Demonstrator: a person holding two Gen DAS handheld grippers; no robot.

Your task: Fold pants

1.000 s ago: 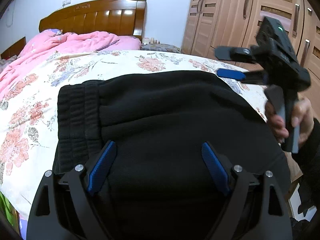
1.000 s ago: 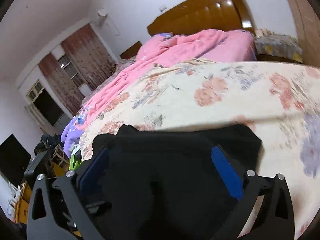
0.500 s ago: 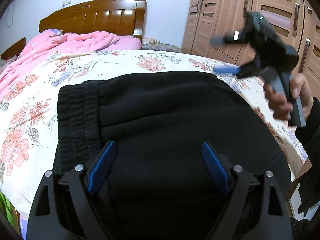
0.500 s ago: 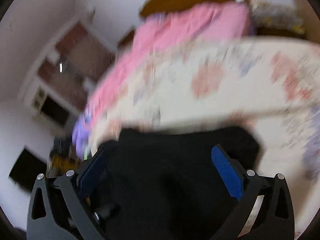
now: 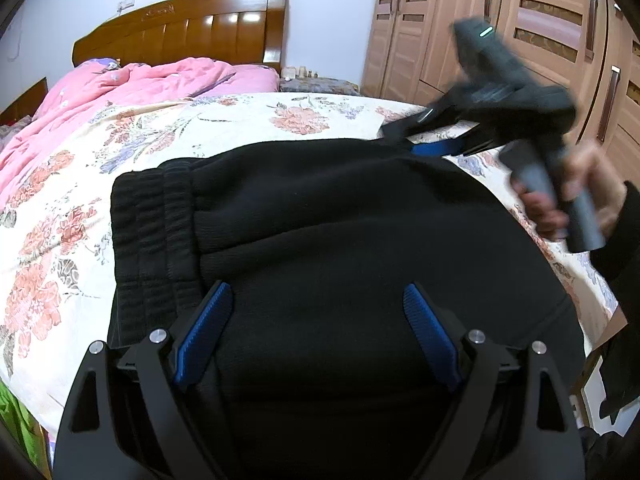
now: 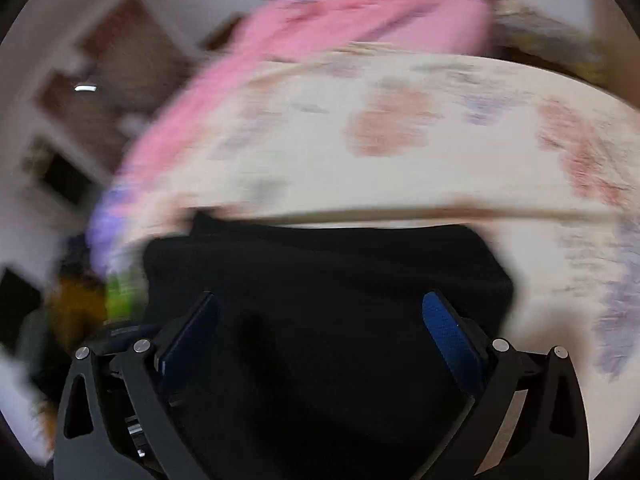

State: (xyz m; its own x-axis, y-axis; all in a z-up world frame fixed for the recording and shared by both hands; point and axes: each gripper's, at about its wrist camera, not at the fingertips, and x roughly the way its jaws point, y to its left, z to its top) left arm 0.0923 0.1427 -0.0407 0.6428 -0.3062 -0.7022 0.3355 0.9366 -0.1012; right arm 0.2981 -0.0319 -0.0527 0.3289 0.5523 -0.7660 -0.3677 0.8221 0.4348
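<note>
1. The black pants have not been shifted since the earlier frames: in the left wrist view the folded bundle lies in the same outline on the near part of the floral bedsheet, its ribbed waistband on the left and a fold line across the middle.

2. What has been moved is the right gripper. In the left wrist view it was held high off the right side a second ago; now it has been swung in and tipped down, so that its blue pad is seen just at the far right edge of the pants. Contact with the cloth cannot be told through the motion blur.

3. In the right wrist view, itself heavily smeared, the right gripper is shown with its fingers spread wide over black fabric and nothing pinched between them.

4. The left gripper has been kept in place over the near part of the bundle, fingers equally spread, no cloth clamped.

5. The hand on the right gripper's handle is seen at the right edge, beyond the bed's side.

6. Farther out, the pink quilt, wooden headboard and wardrobe are unchanged.

7. Judged from this, a reach for the far right edge is under way, probably for a further fold or a smoothing pass; no grip has yet been taken.
</note>
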